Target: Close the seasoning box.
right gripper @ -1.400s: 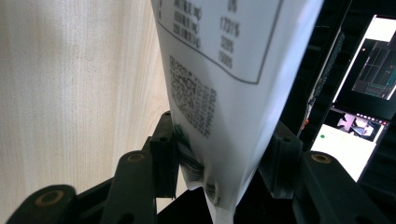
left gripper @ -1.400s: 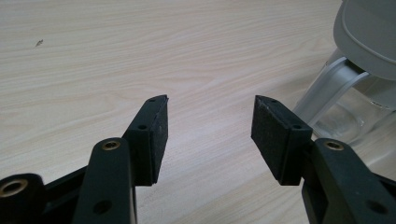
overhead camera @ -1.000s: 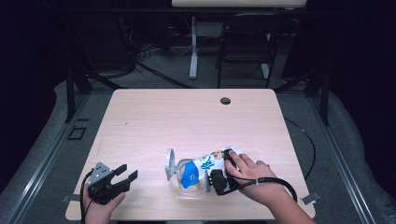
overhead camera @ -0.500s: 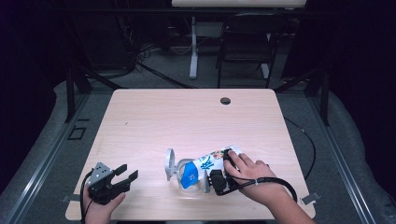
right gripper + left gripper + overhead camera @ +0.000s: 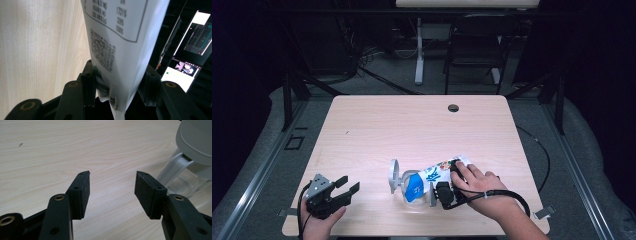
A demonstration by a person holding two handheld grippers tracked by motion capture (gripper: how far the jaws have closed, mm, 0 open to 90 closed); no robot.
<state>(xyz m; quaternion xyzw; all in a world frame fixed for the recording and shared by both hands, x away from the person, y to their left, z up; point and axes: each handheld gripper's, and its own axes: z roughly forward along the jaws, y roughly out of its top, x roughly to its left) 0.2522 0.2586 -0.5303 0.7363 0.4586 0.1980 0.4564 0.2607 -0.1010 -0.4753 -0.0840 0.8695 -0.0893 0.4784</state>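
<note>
My right gripper (image 5: 117, 75) is clamped on the end of a white printed snack bag (image 5: 117, 37) lying across a clear plastic pitcher with a grey lid (image 5: 404, 182) just ahead of it, while my left gripper (image 5: 111, 187) rests spread and empty, well apart from both.

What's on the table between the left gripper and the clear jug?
Nothing: in the high view, only bare table separates the left gripper from the jug.

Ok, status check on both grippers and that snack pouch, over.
Left gripper open, idle at table's near edge. Right gripper clamped on white snack pouch, tipped into clear pitcher. Nothing in the way.
</note>
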